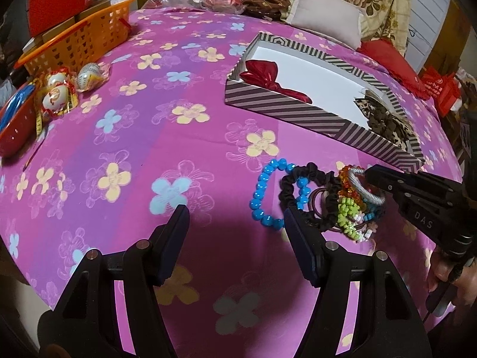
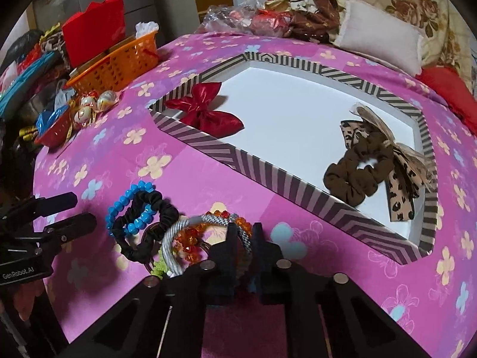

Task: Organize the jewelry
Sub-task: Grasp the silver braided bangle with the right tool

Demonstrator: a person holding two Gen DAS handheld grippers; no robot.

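Pink floral bed (image 1: 125, 137): right gripper (image 2: 244, 232) fingers pinch grey bangle (image 2: 179, 232); left gripper (image 1: 237, 219) gapes empty. Risk: tangled orange beads (image 2: 190, 238) dragging along.

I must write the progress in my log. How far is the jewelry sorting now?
Done: the red bow and leopard scrunchie lie in the striped box. In hand: the right gripper is shut on the grey cord bracelet. Left: the blue bead bracelet, black scrunchie and other pieces; the left gripper is open.
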